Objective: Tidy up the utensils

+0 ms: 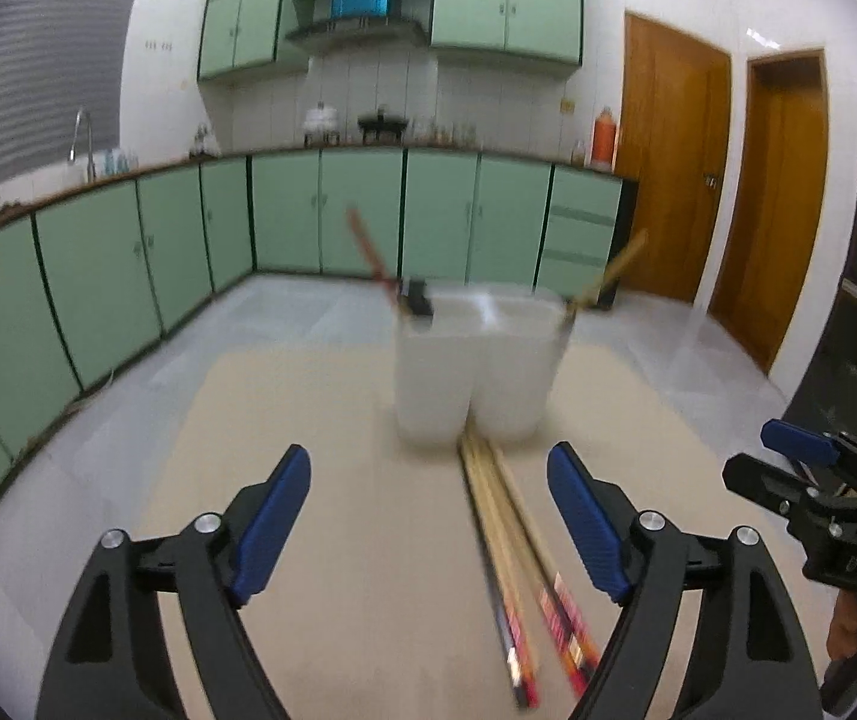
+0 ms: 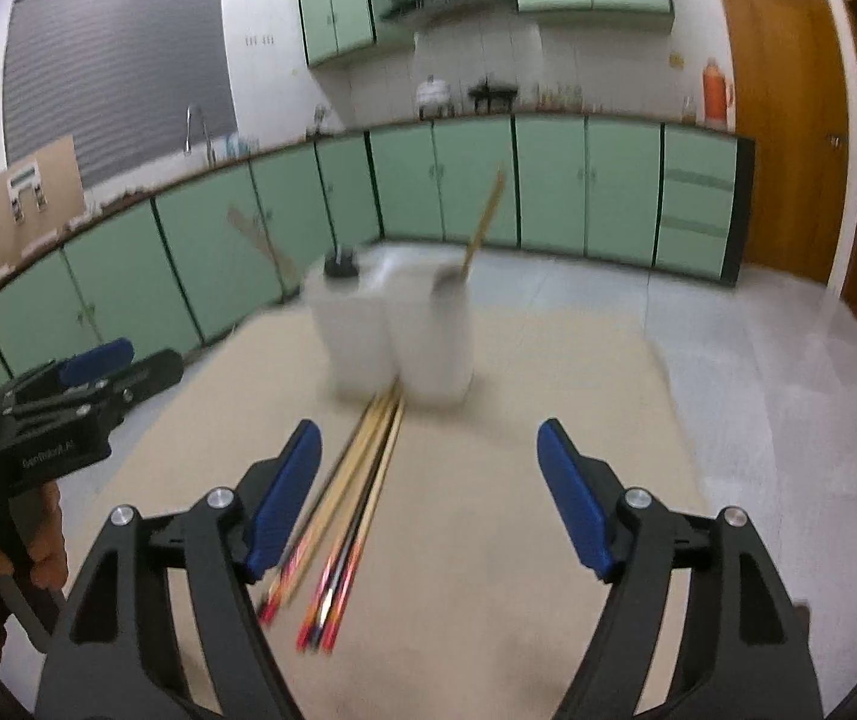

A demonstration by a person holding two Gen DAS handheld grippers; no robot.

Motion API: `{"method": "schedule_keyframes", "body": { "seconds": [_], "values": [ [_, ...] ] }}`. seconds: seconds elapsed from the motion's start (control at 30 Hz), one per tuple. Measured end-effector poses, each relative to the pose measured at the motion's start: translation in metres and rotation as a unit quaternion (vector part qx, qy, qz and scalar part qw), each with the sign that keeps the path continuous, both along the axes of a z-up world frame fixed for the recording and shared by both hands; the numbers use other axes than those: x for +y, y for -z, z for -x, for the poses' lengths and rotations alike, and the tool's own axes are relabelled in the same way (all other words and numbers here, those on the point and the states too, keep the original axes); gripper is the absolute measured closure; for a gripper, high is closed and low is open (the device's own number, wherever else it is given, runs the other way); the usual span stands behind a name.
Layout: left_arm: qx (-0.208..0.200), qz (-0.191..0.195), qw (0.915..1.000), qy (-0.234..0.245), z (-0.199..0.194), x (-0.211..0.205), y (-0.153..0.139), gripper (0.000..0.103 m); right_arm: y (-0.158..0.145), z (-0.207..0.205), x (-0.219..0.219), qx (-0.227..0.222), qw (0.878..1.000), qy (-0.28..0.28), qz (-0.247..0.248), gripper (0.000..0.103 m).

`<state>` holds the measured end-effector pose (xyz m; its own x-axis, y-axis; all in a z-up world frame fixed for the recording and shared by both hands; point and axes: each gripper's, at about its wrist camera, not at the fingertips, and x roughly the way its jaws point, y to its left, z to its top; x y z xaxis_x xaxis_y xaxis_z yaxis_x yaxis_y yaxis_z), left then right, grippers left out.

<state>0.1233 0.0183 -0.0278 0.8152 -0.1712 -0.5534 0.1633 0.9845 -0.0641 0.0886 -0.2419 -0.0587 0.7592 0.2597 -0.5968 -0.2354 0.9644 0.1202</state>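
Several chopsticks (image 1: 512, 552) (image 2: 347, 498) lie side by side on the beige table (image 1: 308, 420) (image 2: 518, 420), tips toward a white two-compartment holder (image 1: 476, 372) (image 2: 395, 336). One chopstick leans out of each compartment: a reddish one (image 1: 371, 255) (image 2: 260, 240) on the left and a pale wooden one (image 1: 608, 273) (image 2: 484, 222) on the right. My left gripper (image 1: 428, 516) hovers open above the table, the bundle nearer its right finger. My right gripper (image 2: 428, 492) is open too, with the bundle by its left finger. Nothing is held. Each gripper shows at the other view's edge (image 1: 812, 480) (image 2: 74, 384).
Green cabinets (image 1: 128, 276) (image 2: 548, 180) line the walls under a counter with a tap (image 1: 83, 138) and an orange flask (image 1: 604, 135) (image 2: 716, 90). Wooden doors (image 1: 668, 162) (image 2: 782, 120) stand at the right. A grey tiled floor (image 1: 668, 360) surrounds the table. A hand (image 2: 44, 546) grips the left tool.
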Motion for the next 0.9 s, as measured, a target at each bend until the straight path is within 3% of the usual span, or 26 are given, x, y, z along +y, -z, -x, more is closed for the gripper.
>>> {"method": "schedule_keyframes", "body": {
  "seconds": [0.13,0.3,0.53,0.9],
  "values": [
    [0.042,-0.003,0.9991,-0.008,0.007,0.006,0.029,0.023,0.033,0.017,0.012,0.044,0.999,-0.002,0.004,0.032],
    [0.079,-0.002,0.9967,-0.019,0.015,0.01,0.058,0.024,0.053,0.027,0.027,0.069,0.998,-0.004,0.006,0.039],
    [0.071,-0.017,0.997,-0.026,0.029,0.003,0.078,0.025,0.069,0.04,0.037,0.042,0.999,0.013,-0.004,0.052],
    [0.063,-0.027,0.997,-0.036,0.031,0.008,0.079,0.033,0.08,0.034,0.054,0.058,0.998,0.004,0.012,0.071]
  ]
}}
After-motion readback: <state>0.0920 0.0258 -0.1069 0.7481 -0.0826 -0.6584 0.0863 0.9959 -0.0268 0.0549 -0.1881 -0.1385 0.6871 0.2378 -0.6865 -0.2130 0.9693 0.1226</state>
